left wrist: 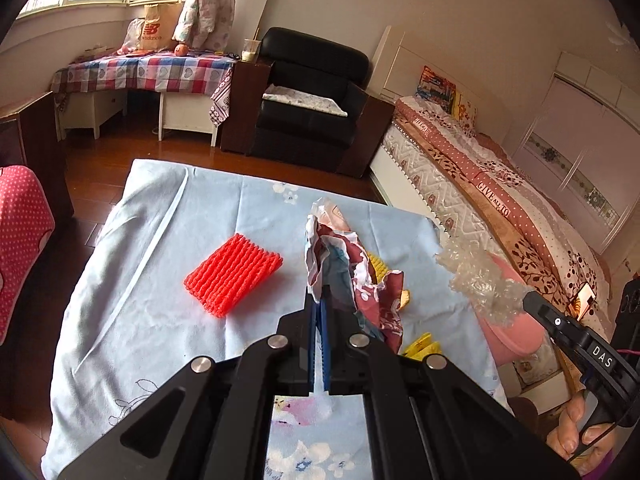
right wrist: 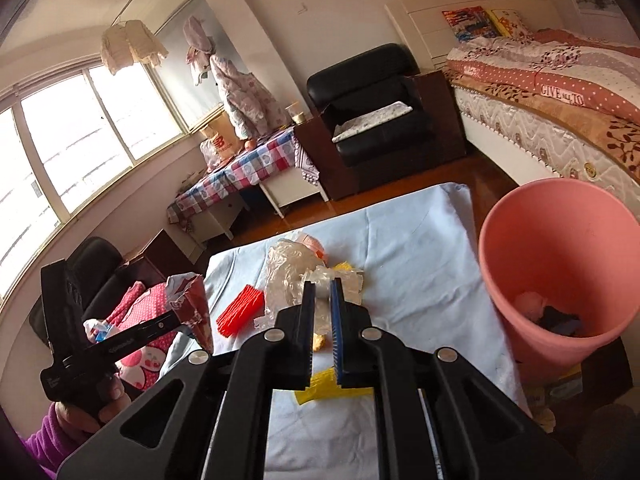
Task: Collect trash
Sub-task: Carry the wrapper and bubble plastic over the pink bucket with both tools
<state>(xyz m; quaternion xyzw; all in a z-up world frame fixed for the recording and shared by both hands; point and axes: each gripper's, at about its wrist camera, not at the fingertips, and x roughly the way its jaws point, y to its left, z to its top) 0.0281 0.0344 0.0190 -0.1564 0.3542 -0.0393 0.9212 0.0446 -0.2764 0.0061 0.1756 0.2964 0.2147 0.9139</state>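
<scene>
The right gripper, clamped on crumpled clear plastic film, is nearest the pink plastic bin to its right, while the left gripper pinches a torn maroon wrapper.

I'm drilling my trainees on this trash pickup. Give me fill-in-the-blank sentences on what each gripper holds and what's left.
The left gripper is shut on a crumpled ____ wrapper.
The right gripper holds clear ____.
The bin is ____ in colour.
The foam net on the cloth is ____.

Missing: paper; plastic; pink; red
</scene>
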